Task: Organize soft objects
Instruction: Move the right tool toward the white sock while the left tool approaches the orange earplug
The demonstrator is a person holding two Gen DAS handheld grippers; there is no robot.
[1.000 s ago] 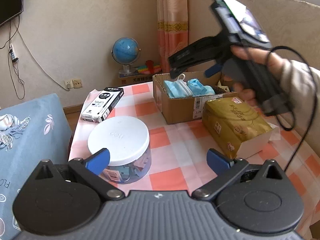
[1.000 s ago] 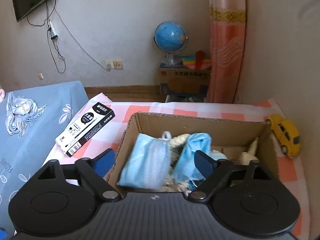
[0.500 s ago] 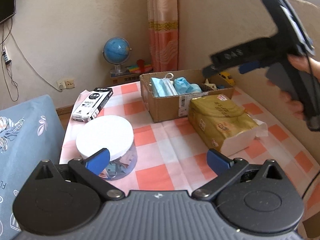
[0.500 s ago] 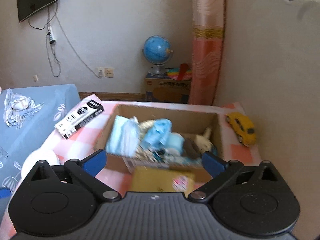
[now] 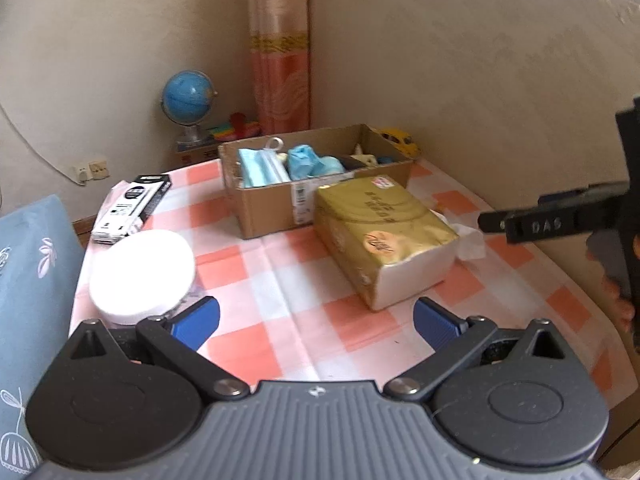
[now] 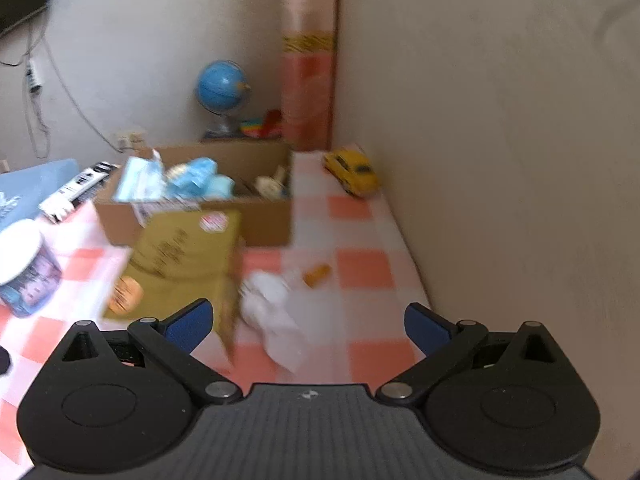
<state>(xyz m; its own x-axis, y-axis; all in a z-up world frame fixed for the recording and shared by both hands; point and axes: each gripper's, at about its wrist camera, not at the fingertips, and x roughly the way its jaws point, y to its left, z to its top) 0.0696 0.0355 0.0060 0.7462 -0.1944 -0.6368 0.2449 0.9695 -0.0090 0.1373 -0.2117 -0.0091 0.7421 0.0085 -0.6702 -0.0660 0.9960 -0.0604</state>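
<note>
- We are holding both grippers empty, the right gripper (image 6: 306,326) with fingers spread wide after dropping its mask, the left gripper (image 5: 316,322) likewise released.
- We are now hovering over crumpled tissue (image 6: 274,320) beside the tissue pack (image 6: 180,256), likely the next soft thing.
- Masks (image 5: 262,168) are lying in the box (image 5: 272,210) beyond.
- The wall is crowding the table (image 6: 362,268) on our right; leftward is open.

Blue masks (image 5: 262,164) in cardboard box (image 5: 272,208)

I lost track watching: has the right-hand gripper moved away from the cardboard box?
Yes. The right gripper has pulled back from the cardboard box; it now hangs, jaws open, above the crumpled tissue.
</note>
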